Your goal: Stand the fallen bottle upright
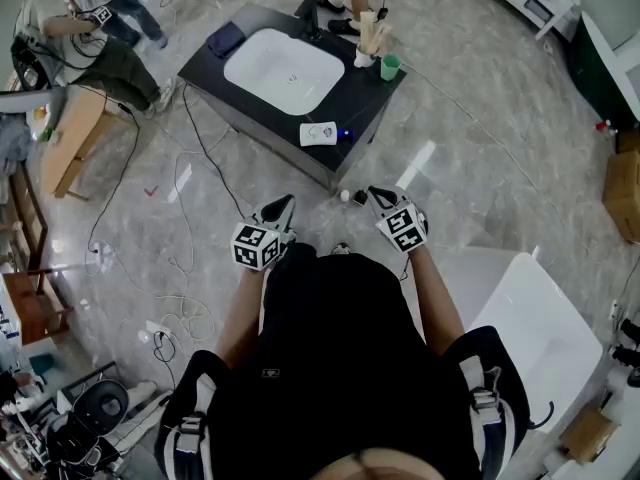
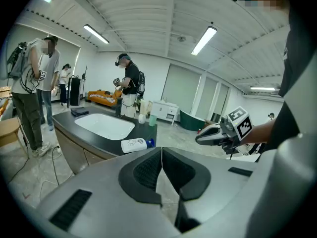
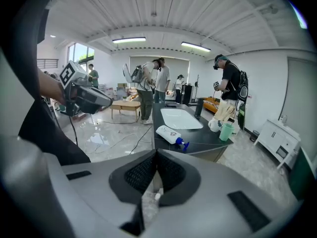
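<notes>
A white bottle (image 1: 318,134) with a blue cap lies on its side at the near edge of a dark counter (image 1: 372,103). It also shows as the fallen bottle (image 2: 133,144) in the left gripper view and the same bottle (image 3: 171,134) in the right gripper view. My left gripper (image 1: 283,204) and right gripper (image 1: 375,194) hang close to my body, well short of the counter. The left gripper (image 2: 161,150) is shut with nothing between its pads. The right gripper (image 3: 156,152) is shut and empty too.
The counter holds a white sink basin (image 1: 283,70), a green cup (image 1: 390,66) and a dark folded cloth (image 1: 226,38). People stand around it. Cables (image 1: 185,268) trail over the floor at the left, and a white tub (image 1: 540,338) sits at the lower right.
</notes>
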The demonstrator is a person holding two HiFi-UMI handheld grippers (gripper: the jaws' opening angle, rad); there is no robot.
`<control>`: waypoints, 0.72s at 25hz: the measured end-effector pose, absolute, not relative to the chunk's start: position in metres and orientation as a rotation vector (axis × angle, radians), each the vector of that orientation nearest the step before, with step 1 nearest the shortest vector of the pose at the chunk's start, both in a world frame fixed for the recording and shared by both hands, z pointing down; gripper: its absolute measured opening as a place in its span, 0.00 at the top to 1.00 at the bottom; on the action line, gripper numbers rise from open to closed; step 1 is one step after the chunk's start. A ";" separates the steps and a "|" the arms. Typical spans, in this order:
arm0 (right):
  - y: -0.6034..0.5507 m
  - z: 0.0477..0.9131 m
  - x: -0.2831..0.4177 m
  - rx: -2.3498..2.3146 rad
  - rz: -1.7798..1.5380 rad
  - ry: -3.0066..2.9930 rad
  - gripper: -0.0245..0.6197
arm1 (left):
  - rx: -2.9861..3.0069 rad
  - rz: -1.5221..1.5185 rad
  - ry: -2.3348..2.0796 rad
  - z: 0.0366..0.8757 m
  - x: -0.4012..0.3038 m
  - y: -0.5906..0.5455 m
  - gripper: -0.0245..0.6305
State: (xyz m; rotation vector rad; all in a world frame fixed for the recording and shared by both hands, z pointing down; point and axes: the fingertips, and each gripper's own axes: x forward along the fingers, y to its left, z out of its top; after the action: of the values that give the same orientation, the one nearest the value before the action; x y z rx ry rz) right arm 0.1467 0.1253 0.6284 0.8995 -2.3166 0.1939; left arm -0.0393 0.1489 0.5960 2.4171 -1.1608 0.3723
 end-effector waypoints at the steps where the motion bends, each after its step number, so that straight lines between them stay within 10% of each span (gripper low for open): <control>1: 0.124 0.628 0.147 0.904 0.194 -2.317 0.87 | 2.416 0.373 -1.161 0.596 -0.039 0.148 0.94; 18: 0.112 0.640 0.138 0.904 0.206 -2.287 0.87 | 2.365 0.355 -1.154 0.609 -0.049 0.142 0.94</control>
State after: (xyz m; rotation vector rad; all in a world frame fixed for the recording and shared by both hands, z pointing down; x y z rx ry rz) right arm 0.1383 0.1125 0.6396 0.9041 -2.2866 0.2062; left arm -0.0492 0.1425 0.6091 2.3648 -1.1535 0.3553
